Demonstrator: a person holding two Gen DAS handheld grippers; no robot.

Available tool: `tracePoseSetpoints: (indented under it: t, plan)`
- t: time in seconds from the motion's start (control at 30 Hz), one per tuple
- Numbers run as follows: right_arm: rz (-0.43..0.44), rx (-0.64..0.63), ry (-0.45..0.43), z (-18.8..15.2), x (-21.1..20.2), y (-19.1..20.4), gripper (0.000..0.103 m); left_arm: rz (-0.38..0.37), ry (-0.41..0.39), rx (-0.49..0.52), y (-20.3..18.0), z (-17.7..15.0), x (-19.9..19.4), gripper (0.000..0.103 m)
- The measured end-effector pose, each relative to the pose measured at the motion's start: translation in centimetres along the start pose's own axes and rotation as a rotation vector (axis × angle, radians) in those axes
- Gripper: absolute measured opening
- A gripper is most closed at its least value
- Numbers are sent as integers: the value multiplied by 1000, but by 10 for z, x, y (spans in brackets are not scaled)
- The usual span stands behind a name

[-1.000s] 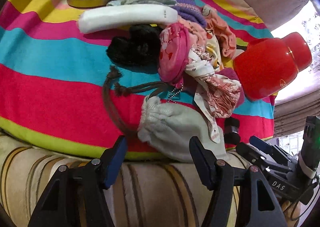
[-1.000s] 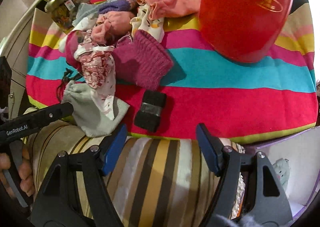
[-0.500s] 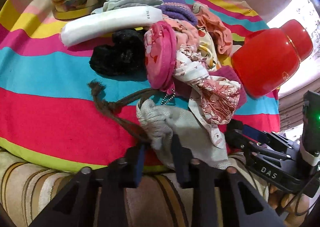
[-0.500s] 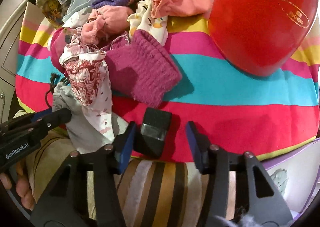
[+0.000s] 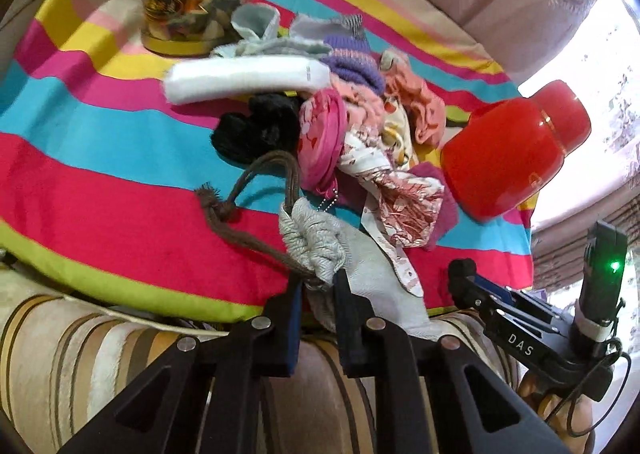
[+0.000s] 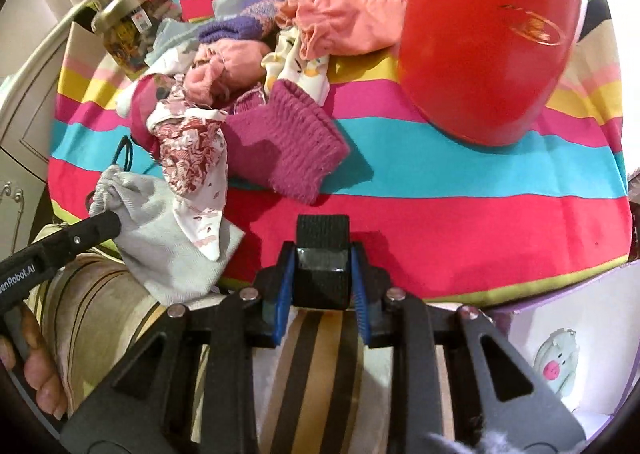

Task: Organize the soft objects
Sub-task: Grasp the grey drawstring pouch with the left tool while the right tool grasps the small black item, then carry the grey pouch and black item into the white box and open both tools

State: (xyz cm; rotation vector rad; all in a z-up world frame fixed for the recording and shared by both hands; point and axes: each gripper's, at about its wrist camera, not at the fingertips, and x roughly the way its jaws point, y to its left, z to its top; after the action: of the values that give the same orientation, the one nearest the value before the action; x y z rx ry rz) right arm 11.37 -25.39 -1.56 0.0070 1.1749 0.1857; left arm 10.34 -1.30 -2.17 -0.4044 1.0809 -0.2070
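A heap of soft things lies on a striped cloth (image 5: 100, 189). My left gripper (image 5: 318, 288) is shut on the gathered neck of a grey drawstring pouch (image 5: 320, 246) at the cloth's near edge; its brown cord (image 5: 240, 234) trails left. The pouch also shows in the right wrist view (image 6: 160, 230). My right gripper (image 6: 322, 266) is shut on a small black block (image 6: 322, 250) at the near edge. Behind lie a magenta knit sock (image 6: 288, 141), a floral cloth (image 6: 192, 149), a pink pouch (image 5: 320, 137), a black fuzzy piece (image 5: 256, 129) and a white roll (image 5: 244, 79).
A large red jar (image 5: 508, 153) lies on its side at the right, also in the right wrist view (image 6: 488, 33). A gold-lidded glass jar (image 5: 188, 1) stands at the back left. A striped sofa cushion (image 6: 320, 374) lies below the cloth. A white box (image 6: 568, 342) sits at lower right.
Both grippers have moved forward and closed: the left onto the grey pouch's neck, the right onto the black block. The pouch's neck and cord have shifted.
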Motion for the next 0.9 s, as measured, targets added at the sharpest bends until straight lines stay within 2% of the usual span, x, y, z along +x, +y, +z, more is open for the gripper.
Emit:
tracePoseSetpoints:
  t: [0.13, 0.37, 0.9]
  plan:
    - [13, 5, -22, -8, -13, -4, 31, 4, -54, -19, 2, -10, -23, 15]
    - [20, 14, -69, -19, -39, -9, 31, -25, -103, -26, -8, -29, -52, 13]
    - [26, 130, -128, -65, -87, -66, 31, -92, -132, 120, -76, -51, -82, 8]
